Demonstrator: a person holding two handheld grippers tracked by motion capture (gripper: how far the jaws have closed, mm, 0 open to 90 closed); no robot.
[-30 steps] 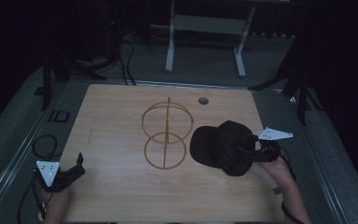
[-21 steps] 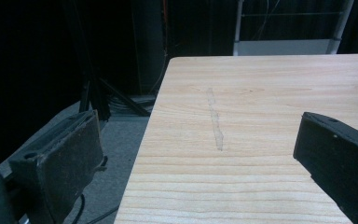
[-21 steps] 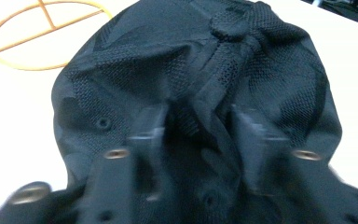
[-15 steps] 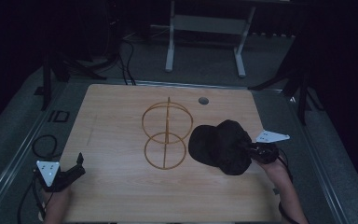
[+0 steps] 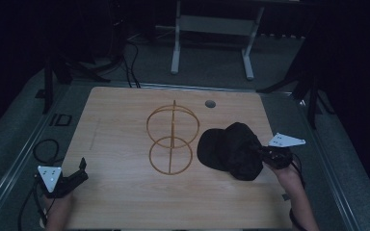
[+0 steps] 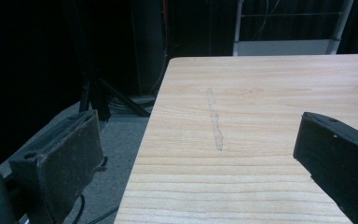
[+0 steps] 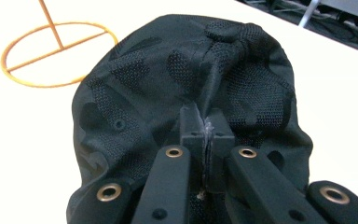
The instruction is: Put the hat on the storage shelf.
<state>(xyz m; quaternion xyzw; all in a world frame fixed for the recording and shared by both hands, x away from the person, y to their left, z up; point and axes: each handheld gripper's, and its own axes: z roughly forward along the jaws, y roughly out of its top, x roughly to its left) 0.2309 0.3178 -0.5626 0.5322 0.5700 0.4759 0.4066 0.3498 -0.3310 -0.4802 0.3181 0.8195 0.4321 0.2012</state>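
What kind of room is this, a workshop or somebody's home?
Probably a lab or recording studio: a bare light wooden table ringed by dark stands and black cables, with a person's hand-held right gripper pinching a black mesh cap.

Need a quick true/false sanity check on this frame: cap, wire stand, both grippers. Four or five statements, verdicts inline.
1. The right gripper is shut on the black mesh cap. True.
2. The left gripper holds the orange wire two-ring stand. False: its jaws are open over the bare wooden table, far from the stand.
3. The cap hangs on the stand. False: it sits beside the stand, to its right in the high view.
4. The stand is upright near the table's middle. True.
5. The cap lies at the table's left edge. False: it is on the right side.
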